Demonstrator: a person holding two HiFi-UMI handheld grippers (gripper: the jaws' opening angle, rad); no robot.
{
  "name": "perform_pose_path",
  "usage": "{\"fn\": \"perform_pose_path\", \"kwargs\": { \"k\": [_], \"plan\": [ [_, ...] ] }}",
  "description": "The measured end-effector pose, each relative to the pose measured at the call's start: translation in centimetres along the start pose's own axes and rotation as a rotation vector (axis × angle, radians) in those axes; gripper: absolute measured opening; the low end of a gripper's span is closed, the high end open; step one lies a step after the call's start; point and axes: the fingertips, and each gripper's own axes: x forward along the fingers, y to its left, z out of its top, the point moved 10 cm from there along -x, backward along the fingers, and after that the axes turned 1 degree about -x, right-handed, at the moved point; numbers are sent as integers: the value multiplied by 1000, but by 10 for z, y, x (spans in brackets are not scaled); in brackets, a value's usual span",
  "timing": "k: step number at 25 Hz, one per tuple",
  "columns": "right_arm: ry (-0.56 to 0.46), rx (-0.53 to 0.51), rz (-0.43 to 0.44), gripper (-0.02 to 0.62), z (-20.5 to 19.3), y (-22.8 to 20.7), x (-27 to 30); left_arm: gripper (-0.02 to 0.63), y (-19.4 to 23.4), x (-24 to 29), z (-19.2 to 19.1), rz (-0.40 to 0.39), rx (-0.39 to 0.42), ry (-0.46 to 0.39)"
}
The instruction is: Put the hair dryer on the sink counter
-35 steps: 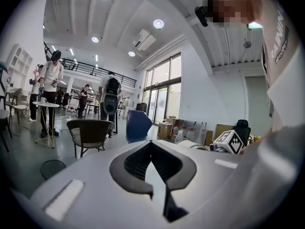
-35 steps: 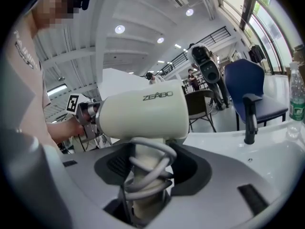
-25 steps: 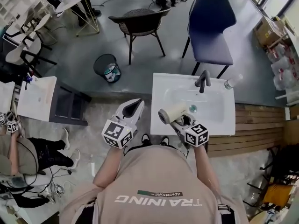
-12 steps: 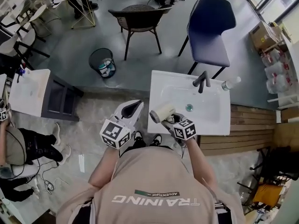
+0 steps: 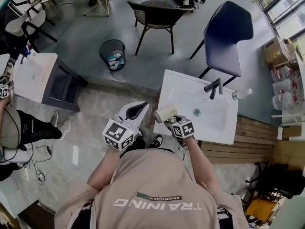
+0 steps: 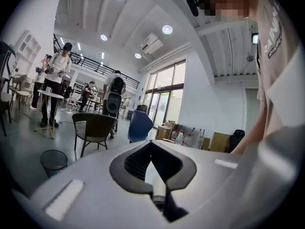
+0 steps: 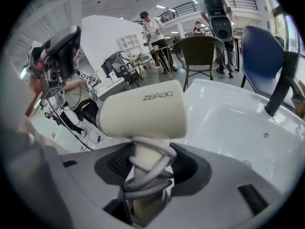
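Open-plan hall, grey floor. Right hand-held gripper (image 7: 145,163) clenched on cord-wrapped handle of cream hair dryer (image 7: 143,113); barrel over left edge of white sink-top desk (image 5: 221,130), likely for set-down. Left hand-held gripper (image 6: 151,147) closed, empty, aside.

i read the hair dryer (image 7: 143,111) as smooth cream plastic with a soft satin sheen. its grey cord (image 7: 143,175) looks rubbery and matt. the sink counter (image 7: 228,123) is glossy white, the faucet (image 7: 281,89) matt black. the left gripper (image 6: 151,149) and right gripper (image 7: 145,161) have matt grey plastic shells with dark ribbed inner faces.
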Motion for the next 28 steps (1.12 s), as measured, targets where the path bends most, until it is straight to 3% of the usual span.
{"fn": "perform_pose_path", "kwargs": {
  "k": [11,18,28],
  "plan": [
    [138,12,-50,229,-11,-8,22,8,5,-22,-6,32,-27,-11],
    [191,-39,-73,229,-8,-9,27,8,9,-30,-5,49,-28,-14],
    [237,-36,-104,229,0,-6,34,8,17,-24,-7,17,-37,3]
  ]
}}
